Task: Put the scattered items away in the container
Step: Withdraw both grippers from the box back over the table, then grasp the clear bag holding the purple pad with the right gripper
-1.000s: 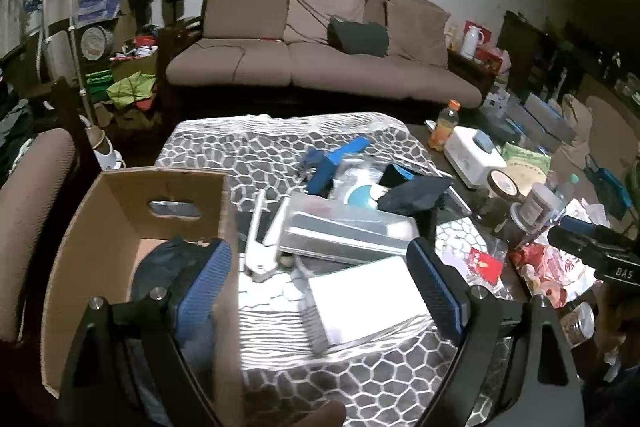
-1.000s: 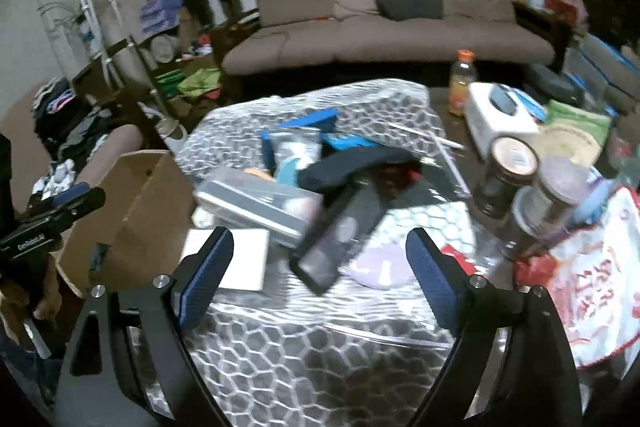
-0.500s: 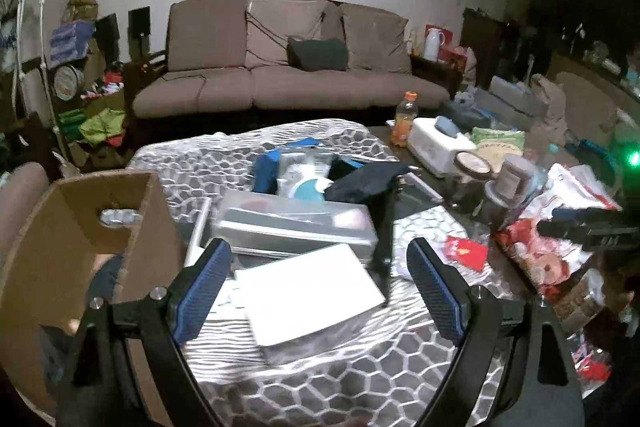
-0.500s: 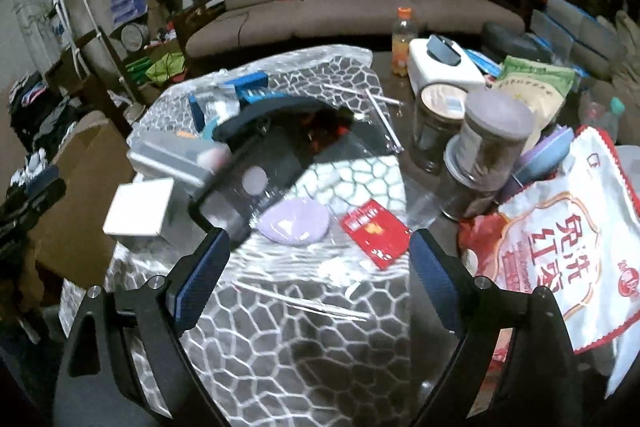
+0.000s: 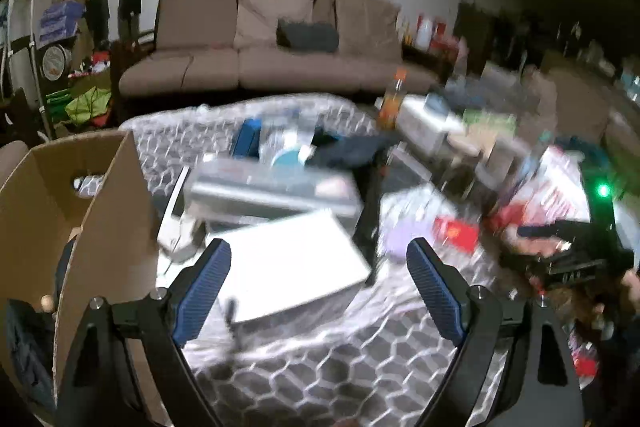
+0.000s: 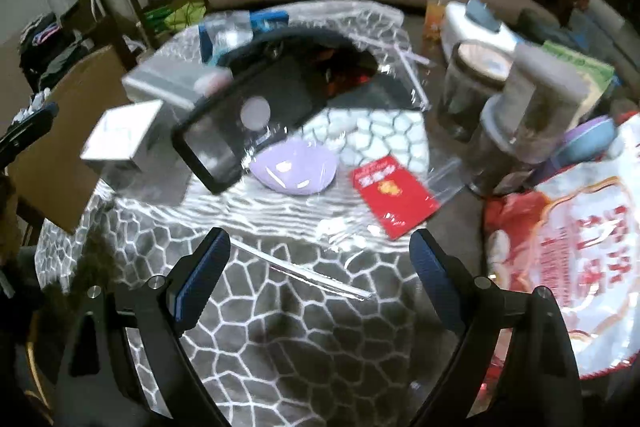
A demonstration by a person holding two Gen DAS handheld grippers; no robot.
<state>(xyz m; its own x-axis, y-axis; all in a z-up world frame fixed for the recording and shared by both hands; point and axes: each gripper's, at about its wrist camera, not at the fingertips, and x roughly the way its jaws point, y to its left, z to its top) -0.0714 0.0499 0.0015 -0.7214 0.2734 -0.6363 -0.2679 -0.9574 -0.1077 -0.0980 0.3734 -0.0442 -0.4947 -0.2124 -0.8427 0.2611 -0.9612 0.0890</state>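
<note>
Left gripper [image 5: 318,287] spread wide, empty, over white box [image 5: 292,263] | right gripper [image 6: 320,277] wide, empty | box looked light, rigid, smooth: pinch across short sides | cardboard container [image 5: 100,211] just beside

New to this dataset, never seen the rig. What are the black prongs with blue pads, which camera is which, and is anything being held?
The prongs are handheld two-finger grippers, one per hand; each camera looks forward along its own fingers. In the left wrist view, the left gripper is open and empty, aimed at a white box beside the cardboard box that serves as the container. In the right wrist view, the right gripper is open and empty over the patterned tablecloth, facing a purple dish and a red packet. Nothing is held.
</note>
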